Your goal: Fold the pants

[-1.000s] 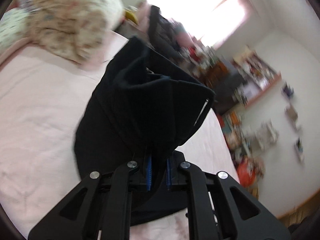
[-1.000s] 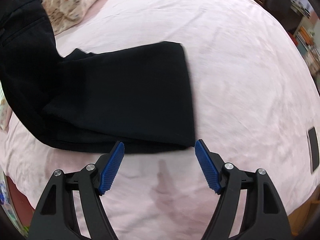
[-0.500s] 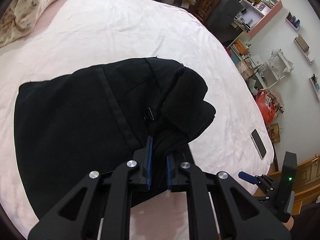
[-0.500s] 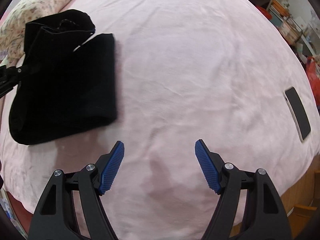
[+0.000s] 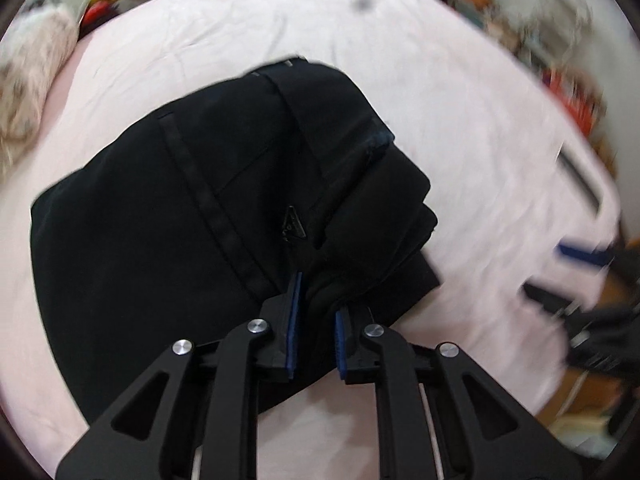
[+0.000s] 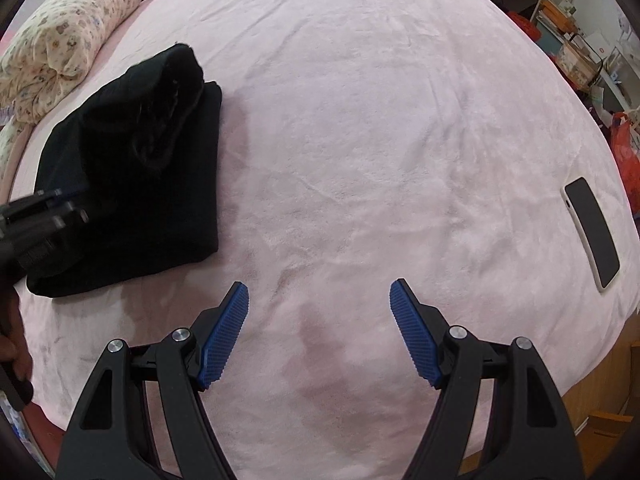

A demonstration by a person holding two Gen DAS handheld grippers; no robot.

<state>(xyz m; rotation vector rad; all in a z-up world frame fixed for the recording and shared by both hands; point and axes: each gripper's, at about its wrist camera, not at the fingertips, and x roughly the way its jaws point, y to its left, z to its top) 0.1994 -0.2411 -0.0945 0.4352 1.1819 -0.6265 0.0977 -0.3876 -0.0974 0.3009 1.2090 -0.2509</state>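
The black pants [image 5: 180,220] lie folded in a thick stack on the pink bed sheet [image 6: 360,120], waistband and belt loops on top. My left gripper [image 5: 318,300] points steeply down at the stack's near edge. Its jaws are opening slightly, with a bunch of the black cloth still pinched between the blue pads. In the right wrist view the pants [image 6: 132,168] sit at the left, and the left gripper [image 6: 44,208] shows blurred at the left edge. My right gripper [image 6: 320,296] hangs open over bare sheet, well to the right of the pants, holding nothing.
A floral pillow [image 6: 68,36] lies at the bed's far left corner. A dark phone [image 6: 592,232] rests near the right edge of the bed. Cluttered shelves and bags [image 6: 580,48] stand beyond the right side. A hand [image 6: 12,356] grips the left tool's handle.
The left gripper swung down from the air and laid the waistband end onto the folded legs. The right gripper drew away to the right; the pants now sit at its far left.
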